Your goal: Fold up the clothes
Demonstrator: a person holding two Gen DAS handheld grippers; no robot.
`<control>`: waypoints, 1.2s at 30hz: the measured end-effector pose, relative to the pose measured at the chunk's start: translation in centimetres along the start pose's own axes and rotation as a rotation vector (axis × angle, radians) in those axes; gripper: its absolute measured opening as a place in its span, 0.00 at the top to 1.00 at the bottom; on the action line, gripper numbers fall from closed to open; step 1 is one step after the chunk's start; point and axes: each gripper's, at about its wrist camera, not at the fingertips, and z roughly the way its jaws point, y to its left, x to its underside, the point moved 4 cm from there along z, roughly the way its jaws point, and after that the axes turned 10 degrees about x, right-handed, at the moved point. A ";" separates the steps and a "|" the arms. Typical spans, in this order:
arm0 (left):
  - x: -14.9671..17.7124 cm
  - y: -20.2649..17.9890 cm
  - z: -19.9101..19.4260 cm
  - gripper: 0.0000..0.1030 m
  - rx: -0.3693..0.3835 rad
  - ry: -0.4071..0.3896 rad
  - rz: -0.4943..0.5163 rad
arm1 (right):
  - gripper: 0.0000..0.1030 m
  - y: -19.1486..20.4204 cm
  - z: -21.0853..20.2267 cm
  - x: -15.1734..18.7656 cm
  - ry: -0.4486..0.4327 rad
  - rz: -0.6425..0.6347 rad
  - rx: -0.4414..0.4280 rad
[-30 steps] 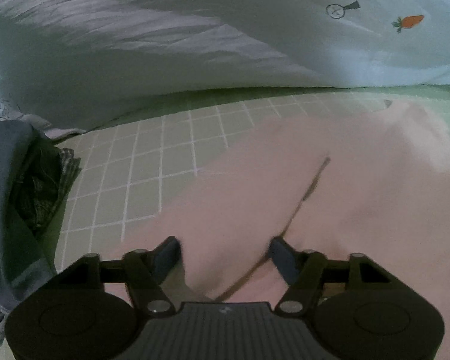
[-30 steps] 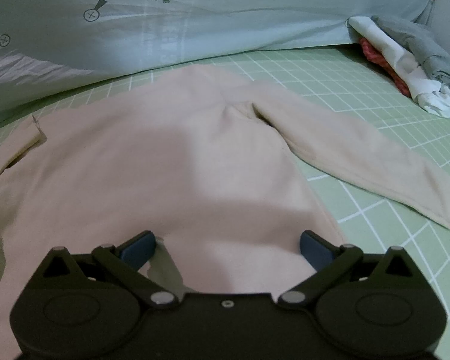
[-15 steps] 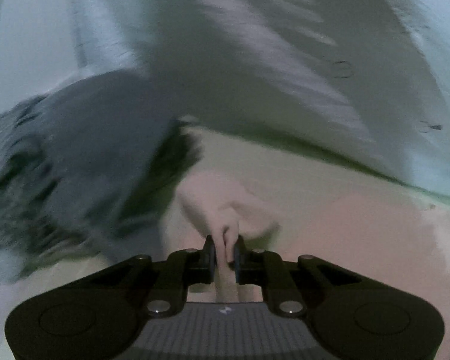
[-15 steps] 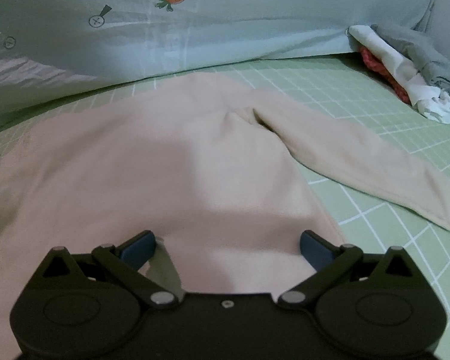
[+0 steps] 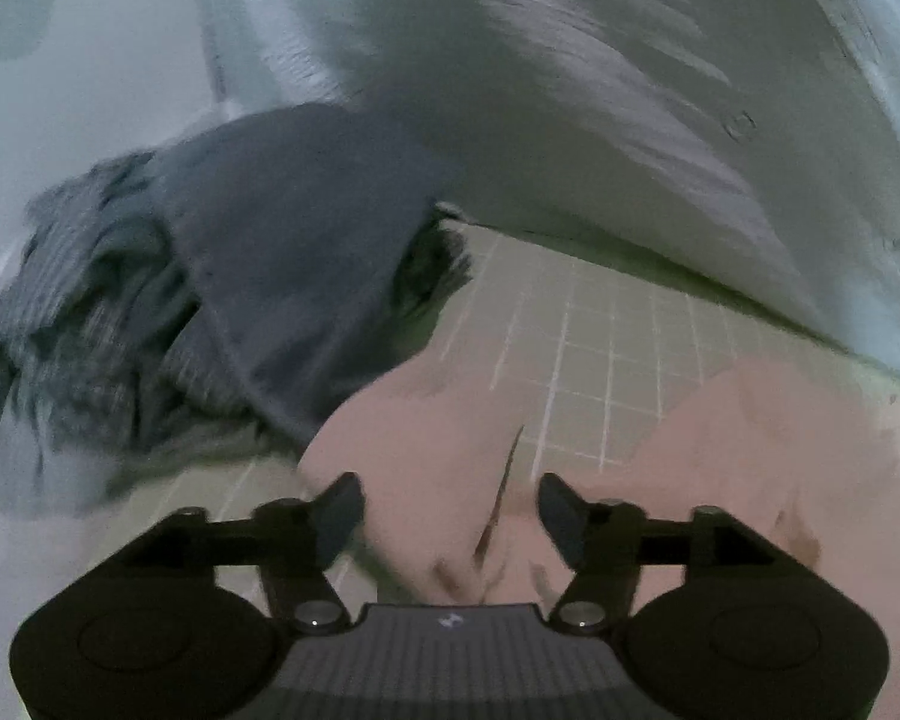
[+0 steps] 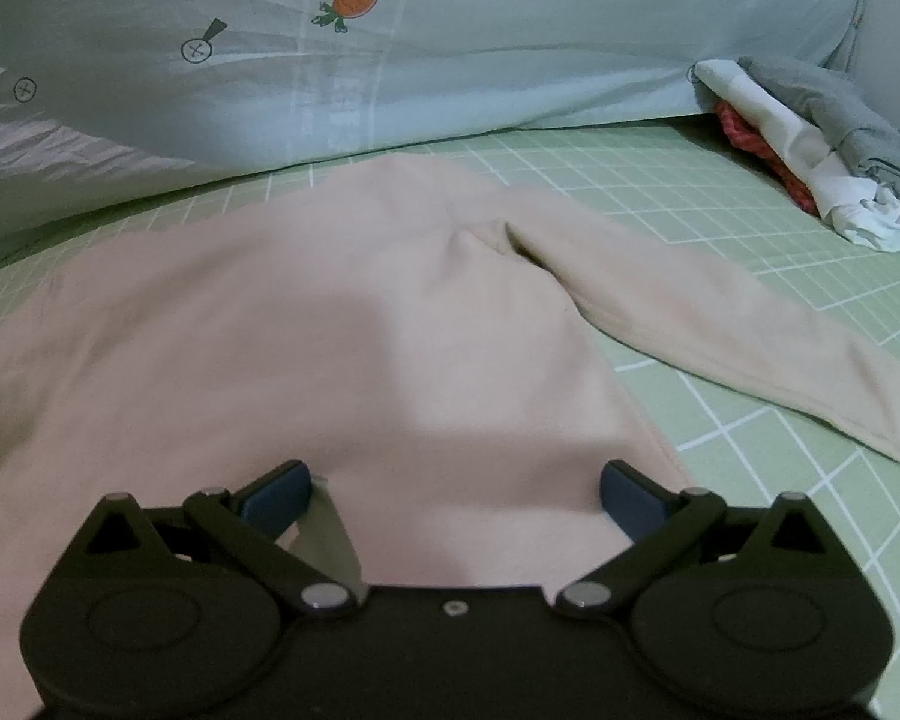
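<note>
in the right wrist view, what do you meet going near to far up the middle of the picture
right gripper → pink long-sleeved top → green grid sheet → pale quilt with a carrot print

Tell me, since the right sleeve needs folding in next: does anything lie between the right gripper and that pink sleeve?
Nothing visible does. The right gripper hangs open over the pink top, and only bare green sheet separates the body from the sleeve.
</note>
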 end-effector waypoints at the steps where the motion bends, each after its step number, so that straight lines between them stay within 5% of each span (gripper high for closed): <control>1: -0.2 -0.4 0.8 0.33 -0.009 0.013 0.040 | 0.00 0.0 0.0 0.0 0.000 0.001 0.001; 7: 0.1 -1.7 5.1 0.34 -0.089 0.124 0.212 | 0.00 0.0 0.0 0.0 -0.001 0.001 0.002; 10: 0.4 -0.3 5.2 0.70 -0.094 0.123 0.124 | 0.00 -0.1 0.0 -0.1 0.000 0.000 0.001; 11: 0.4 0.0 4.8 0.95 -0.097 0.109 0.104 | 0.00 -0.1 0.0 -0.1 0.000 0.000 0.001; 21: 0.8 3.0 -3.9 0.94 -0.072 -0.154 -0.073 | 0.00 -0.3 0.0 0.2 -0.027 -0.007 -0.008; 36: 11.0 6.5 -10.6 0.90 -0.126 -0.076 -0.311 | 0.00 -1.3 -2.5 1.8 0.107 -0.058 -0.032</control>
